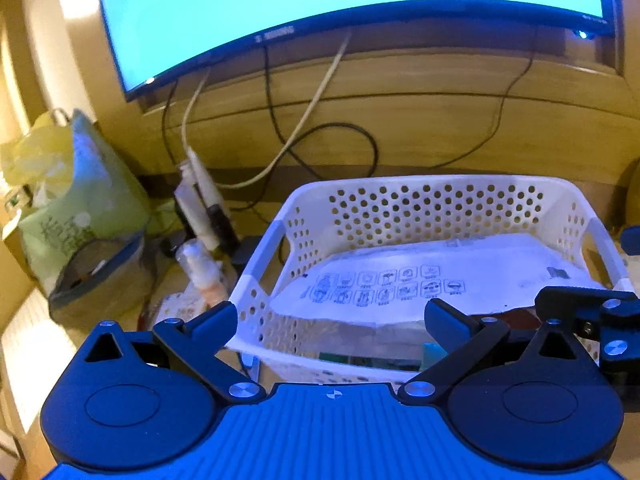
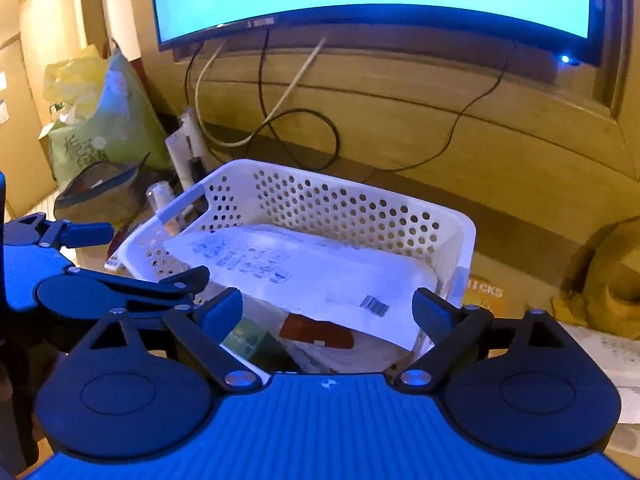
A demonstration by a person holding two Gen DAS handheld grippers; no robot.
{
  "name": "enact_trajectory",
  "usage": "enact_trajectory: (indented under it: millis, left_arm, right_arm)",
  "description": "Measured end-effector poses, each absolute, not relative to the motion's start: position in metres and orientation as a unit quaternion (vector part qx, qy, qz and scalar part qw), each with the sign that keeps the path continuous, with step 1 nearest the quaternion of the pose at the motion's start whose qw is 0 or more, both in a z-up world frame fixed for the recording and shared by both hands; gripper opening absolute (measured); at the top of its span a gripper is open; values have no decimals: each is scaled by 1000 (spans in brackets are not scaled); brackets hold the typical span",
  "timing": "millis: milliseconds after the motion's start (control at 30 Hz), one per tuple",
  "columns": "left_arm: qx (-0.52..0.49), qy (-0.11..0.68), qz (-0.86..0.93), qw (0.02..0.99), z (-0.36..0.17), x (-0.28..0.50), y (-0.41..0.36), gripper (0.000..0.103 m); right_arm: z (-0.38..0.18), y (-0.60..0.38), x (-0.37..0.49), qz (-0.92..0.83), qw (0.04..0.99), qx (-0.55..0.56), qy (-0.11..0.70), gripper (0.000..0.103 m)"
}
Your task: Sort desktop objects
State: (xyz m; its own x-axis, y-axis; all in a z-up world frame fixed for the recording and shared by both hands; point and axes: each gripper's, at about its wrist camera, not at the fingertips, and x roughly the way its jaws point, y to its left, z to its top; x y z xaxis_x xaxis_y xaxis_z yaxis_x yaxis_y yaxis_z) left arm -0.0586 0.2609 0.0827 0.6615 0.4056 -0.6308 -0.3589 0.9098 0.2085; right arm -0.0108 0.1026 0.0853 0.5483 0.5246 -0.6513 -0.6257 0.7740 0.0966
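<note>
A white perforated basket (image 1: 432, 204) stands on the desk in front of both grippers; it also shows in the right wrist view (image 2: 352, 208). A white printed package (image 1: 440, 280) lies on top inside it, also seen in the right wrist view (image 2: 320, 276). Under it lie a red item (image 2: 316, 332) and a green box (image 2: 256, 340). My left gripper (image 1: 332, 320) is open and empty at the basket's near rim. My right gripper (image 2: 328, 312) is open and empty over the basket's near end. The left gripper (image 2: 104, 256) shows at the left of the right wrist view.
A lit monitor (image 1: 340, 4) hangs above with cables (image 1: 320, 140) trailing behind the basket. At the left are a green bag (image 1: 84, 200), a grey pouch (image 1: 100, 276), tubes (image 1: 200, 208) and a small bottle (image 1: 200, 268). An orange box (image 2: 484, 292) lies right of the basket.
</note>
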Motion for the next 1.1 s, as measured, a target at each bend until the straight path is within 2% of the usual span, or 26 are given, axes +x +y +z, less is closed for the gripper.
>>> enact_trajectory:
  millis: [200, 1100]
  left_arm:
    - [-20, 372, 202, 906, 88, -70, 269, 103]
    - [-22, 380, 209, 901, 96, -63, 274, 103]
  right_arm:
    - [94, 104, -12, 333, 871, -79, 352, 96]
    - [69, 114, -8, 309, 860, -95, 395, 97]
